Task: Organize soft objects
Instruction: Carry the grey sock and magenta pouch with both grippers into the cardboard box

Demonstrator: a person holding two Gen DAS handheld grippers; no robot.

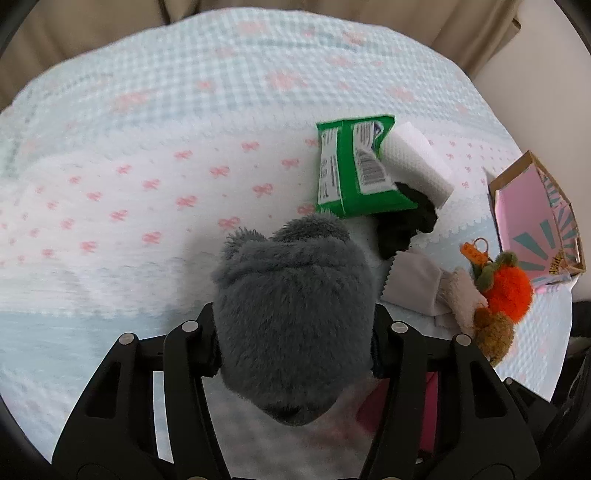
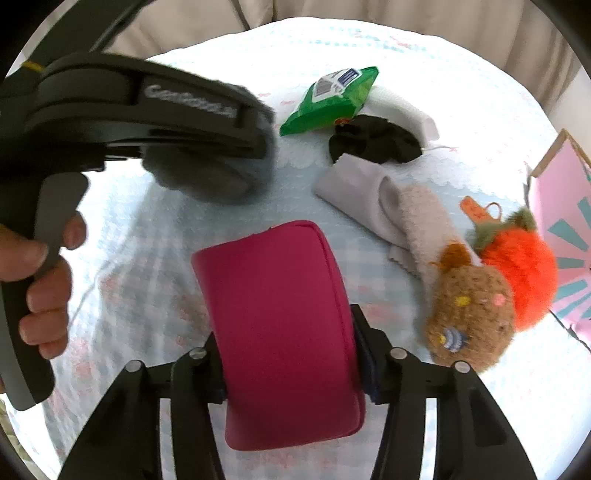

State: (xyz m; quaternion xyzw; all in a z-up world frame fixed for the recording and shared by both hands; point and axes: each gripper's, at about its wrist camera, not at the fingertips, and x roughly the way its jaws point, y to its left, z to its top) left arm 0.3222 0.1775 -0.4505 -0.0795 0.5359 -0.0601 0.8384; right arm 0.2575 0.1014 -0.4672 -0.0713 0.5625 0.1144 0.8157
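Observation:
My left gripper (image 1: 295,354) is shut on a grey fluffy plush (image 1: 295,306) and holds it above the bed. It shows in the right wrist view too, with the plush (image 2: 218,177) in its black fingers (image 2: 207,122). My right gripper (image 2: 291,369) is shut on a magenta soft pouch (image 2: 284,325) held above the blanket. On the bed lie a green wipes packet (image 1: 351,166), a white sponge (image 1: 421,162), a black cloth (image 1: 406,221), a grey cloth (image 2: 354,192), a beige fuzzy sock (image 2: 424,221), a brown knitted toy (image 2: 472,325) and an orange plush (image 2: 521,269).
A light blue blanket with pink bows (image 1: 147,166) covers the bed. A pink cardboard box (image 1: 535,229) lies open at the right edge; it also shows in the right wrist view (image 2: 565,221). Beige cushions (image 1: 92,29) stand behind the bed.

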